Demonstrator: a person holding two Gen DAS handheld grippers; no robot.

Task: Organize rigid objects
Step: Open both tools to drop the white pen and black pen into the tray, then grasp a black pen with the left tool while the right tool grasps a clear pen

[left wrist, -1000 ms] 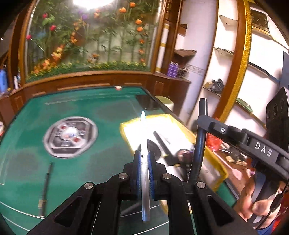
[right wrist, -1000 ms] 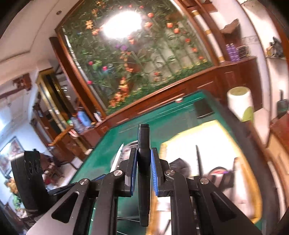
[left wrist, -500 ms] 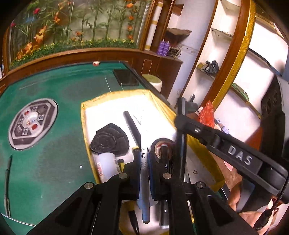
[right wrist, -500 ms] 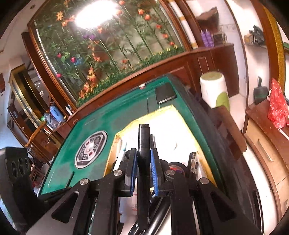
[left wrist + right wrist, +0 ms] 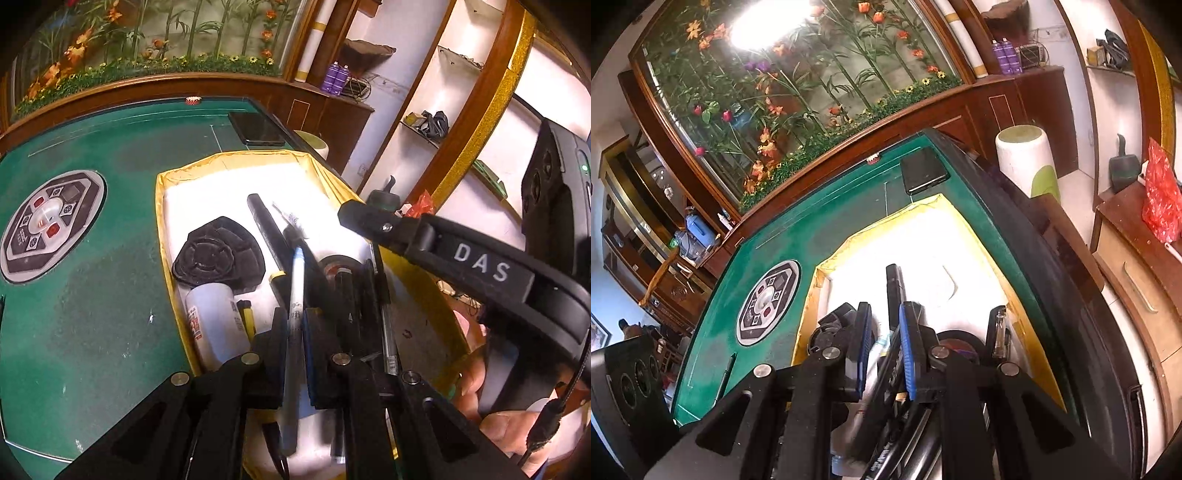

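Observation:
A yellow-rimmed white tray (image 5: 162,229) sits on the green table and holds a black pouch (image 5: 218,254), a white bottle (image 5: 214,325), a long black marker (image 5: 266,232) and a tape roll (image 5: 338,264). My left gripper (image 5: 295,325) hangs over the tray with its pads parted around a silver pen (image 5: 295,295) that still stands between them. My right gripper (image 5: 882,317) is open over the same tray (image 5: 923,206); a black marker (image 5: 894,291) lies in the tray beyond its fingers. The right gripper's arm (image 5: 461,258) crosses the left wrist view.
A black phone (image 5: 256,127) lies on the green table (image 5: 92,314) beyond the tray. A round control panel (image 5: 48,221) sits in the table's middle. A dark pen (image 5: 726,373) lies on the felt at left. A white bin (image 5: 1027,162) stands off the table's right edge.
Both grippers came down over the tray. The right gripper opened and let go of the black marker. The left gripper's pads have eased apart around the silver pen.

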